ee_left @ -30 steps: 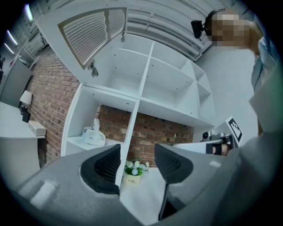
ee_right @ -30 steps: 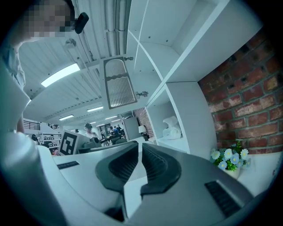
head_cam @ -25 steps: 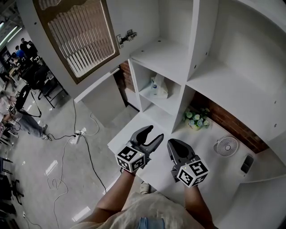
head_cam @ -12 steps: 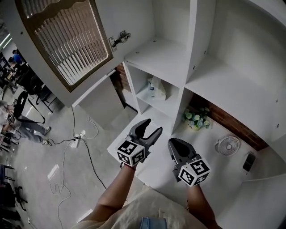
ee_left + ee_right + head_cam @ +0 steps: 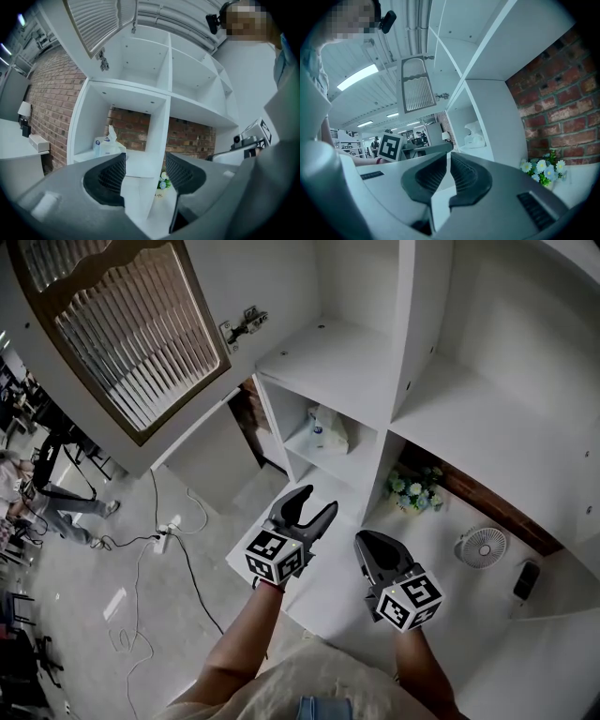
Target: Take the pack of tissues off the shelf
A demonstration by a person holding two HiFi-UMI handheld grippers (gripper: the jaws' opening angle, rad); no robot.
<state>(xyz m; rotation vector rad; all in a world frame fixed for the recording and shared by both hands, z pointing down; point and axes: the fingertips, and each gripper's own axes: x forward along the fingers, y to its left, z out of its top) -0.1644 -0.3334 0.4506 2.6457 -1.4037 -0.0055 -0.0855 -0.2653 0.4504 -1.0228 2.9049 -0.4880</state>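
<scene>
At counter height before a white shelf unit (image 5: 361,362), two hand-held grippers point level toward the open compartments.

Left gripper (image 5: 317,501): its two jaws stand wide apart and have just been opening. Nothing is gripped between them; in the left gripper view only the shelf's vertical divider shows far beyond the gap.

Right gripper (image 5: 364,540): its two jaws are drawn together with only a slit between the ribbed pads, and they hold nothing.

Each gripper carries one marker cube – two in all – and each is held by one bare forearm.

One pack of tissues (image 5: 328,430) stands on the board of the lower left compartment, close to the divider on its right, with a single tissue sticking up from its top. It is well apart from both grippers – neither touches it.

One pot of flowers (image 5: 412,491) sits in the next compartment to the right, against a brick back wall. One small white fan (image 5: 477,547) and one dark flat device (image 5: 525,579) lie farther right on the white counter (image 5: 441,601).

One louvred cabinet door (image 5: 131,324) hangs open at upper left, above a grey floor with one power strip (image 5: 161,535) and its trailing cables.
</scene>
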